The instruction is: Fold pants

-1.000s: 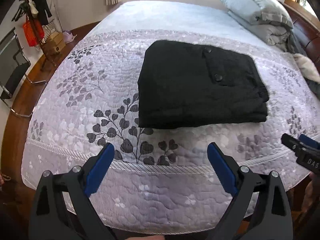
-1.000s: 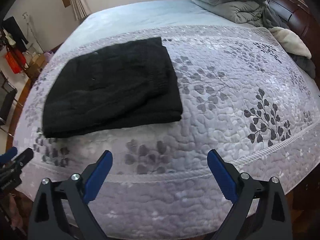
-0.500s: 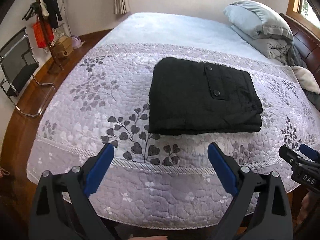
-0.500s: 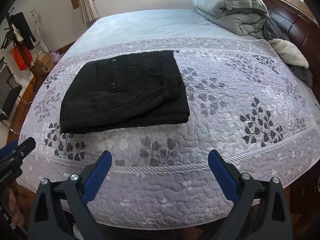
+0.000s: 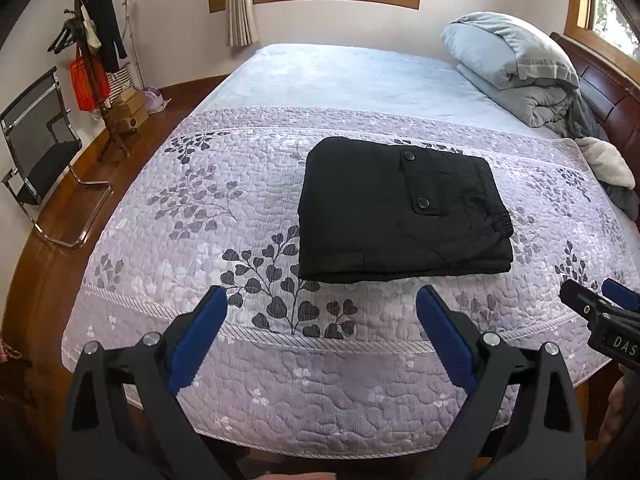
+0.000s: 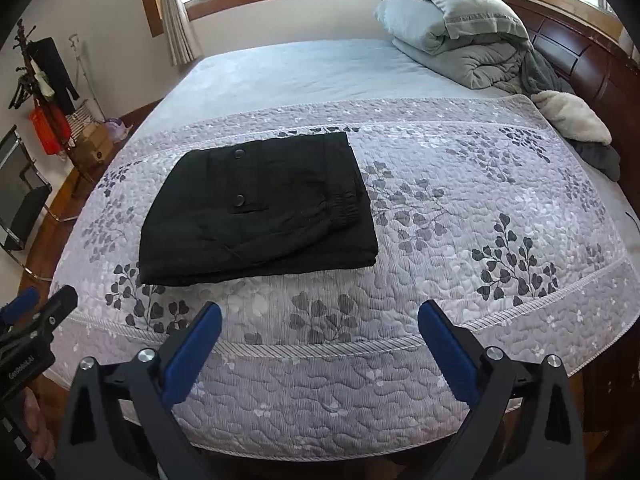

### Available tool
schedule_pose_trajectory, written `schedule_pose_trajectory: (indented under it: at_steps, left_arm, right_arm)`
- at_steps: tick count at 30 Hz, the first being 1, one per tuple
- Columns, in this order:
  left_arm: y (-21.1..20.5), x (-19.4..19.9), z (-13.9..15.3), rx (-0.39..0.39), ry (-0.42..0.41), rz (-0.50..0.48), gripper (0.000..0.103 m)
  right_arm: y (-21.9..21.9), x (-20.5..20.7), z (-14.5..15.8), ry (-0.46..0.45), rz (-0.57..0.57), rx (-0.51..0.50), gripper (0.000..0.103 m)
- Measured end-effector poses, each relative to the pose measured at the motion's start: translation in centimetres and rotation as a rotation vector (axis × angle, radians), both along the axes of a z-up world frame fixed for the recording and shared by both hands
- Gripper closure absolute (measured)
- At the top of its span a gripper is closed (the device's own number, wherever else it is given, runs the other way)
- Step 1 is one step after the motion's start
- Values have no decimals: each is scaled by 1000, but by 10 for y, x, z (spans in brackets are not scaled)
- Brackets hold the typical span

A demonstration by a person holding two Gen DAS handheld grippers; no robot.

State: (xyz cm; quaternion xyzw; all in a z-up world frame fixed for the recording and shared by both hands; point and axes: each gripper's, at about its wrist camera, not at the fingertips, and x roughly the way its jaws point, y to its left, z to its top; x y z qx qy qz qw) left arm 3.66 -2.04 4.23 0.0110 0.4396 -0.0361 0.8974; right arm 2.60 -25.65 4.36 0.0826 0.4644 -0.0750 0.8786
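Note:
Black pants [image 5: 400, 212] lie folded in a flat rectangle on the purple floral quilt [image 5: 200, 216], two buttons on a pocket flap facing up; they also show in the right wrist view [image 6: 260, 208]. My left gripper [image 5: 322, 328] is open and empty, held back over the quilt's near edge, well short of the pants. My right gripper [image 6: 320, 332] is open and empty too, also back at the near edge. Each gripper shows at the side of the other's view: the right one [image 5: 600, 312] and the left one [image 6: 40, 312].
A pile of grey pillows and a duvet [image 5: 516, 68] lies by the wooden headboard [image 6: 580, 60] at the far right, with a cream garment [image 6: 572, 118] beside it. A chair [image 5: 36, 156], coat rack [image 5: 88, 40] and boxes [image 5: 128, 112] stand on the floor left of the bed.
Both grippers have pulled back and up from the bed, so the pants look smaller and farther and more of the room shows. The pants have not moved.

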Motion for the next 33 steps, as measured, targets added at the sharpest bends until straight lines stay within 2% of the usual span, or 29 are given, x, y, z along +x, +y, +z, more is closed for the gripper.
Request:
schedule_pose_trajectory:
  at_steps: [33]
  left_arm:
    - [-3,6,-13,15,39,-1,8]
  right_arm:
    - [0,5,-10,21,8,-7,4]
